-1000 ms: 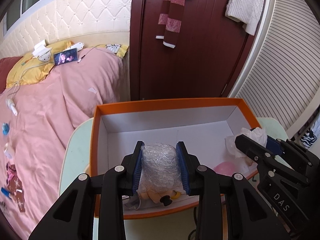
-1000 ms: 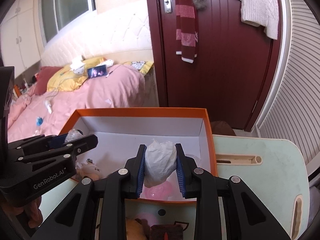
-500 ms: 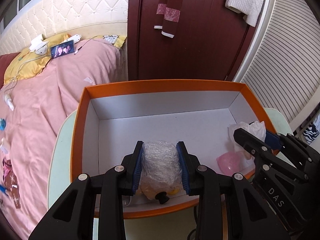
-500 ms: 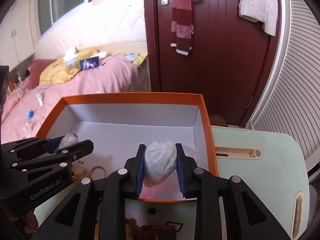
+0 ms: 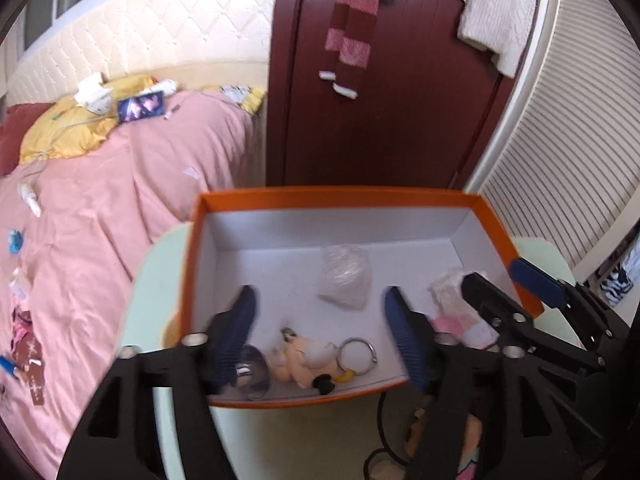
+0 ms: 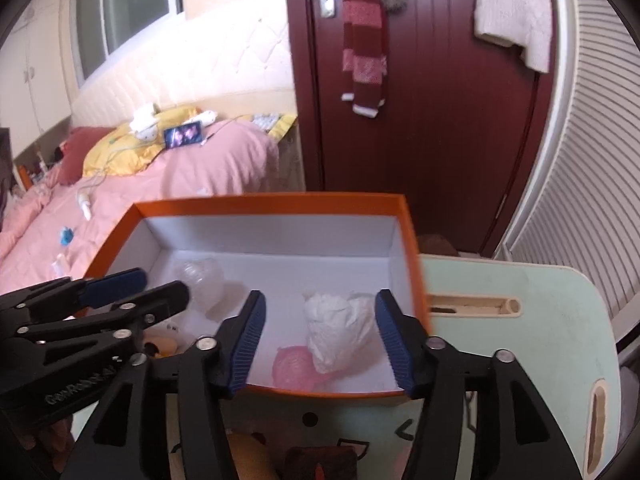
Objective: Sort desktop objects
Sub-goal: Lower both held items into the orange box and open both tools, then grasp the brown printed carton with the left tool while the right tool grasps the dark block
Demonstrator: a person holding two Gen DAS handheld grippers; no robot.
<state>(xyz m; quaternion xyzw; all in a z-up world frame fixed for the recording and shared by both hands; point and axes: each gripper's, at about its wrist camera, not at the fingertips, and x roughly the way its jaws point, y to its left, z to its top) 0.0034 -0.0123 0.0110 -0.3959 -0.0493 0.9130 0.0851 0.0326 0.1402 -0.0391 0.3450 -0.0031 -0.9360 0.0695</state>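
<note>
An orange box with a white inside (image 5: 332,194) (image 6: 268,202) stands on a pale green table (image 6: 516,344). My left gripper (image 5: 320,320) is open above the box's near side. A clear crumpled plastic wad (image 5: 344,276) (image 6: 202,280) lies loose on the box floor beyond it. My right gripper (image 6: 318,328) is open over the box's right part. A white crumpled bag (image 6: 336,330) (image 5: 452,300) lies between its fingers on the floor, next to a pink ball (image 6: 296,368).
The box also holds a small doll (image 5: 304,360), a metal ring (image 5: 358,354) and a round lens-like piece (image 5: 250,368). A pink bed (image 5: 80,216) lies to the left. A dark red door (image 5: 380,80) stands behind the box. The table has slots (image 6: 468,306).
Both grippers opened. The plastic wad dropped from my left gripper and the white bag from my right gripper onto the box floor. Both grippers pulled back a little.
</note>
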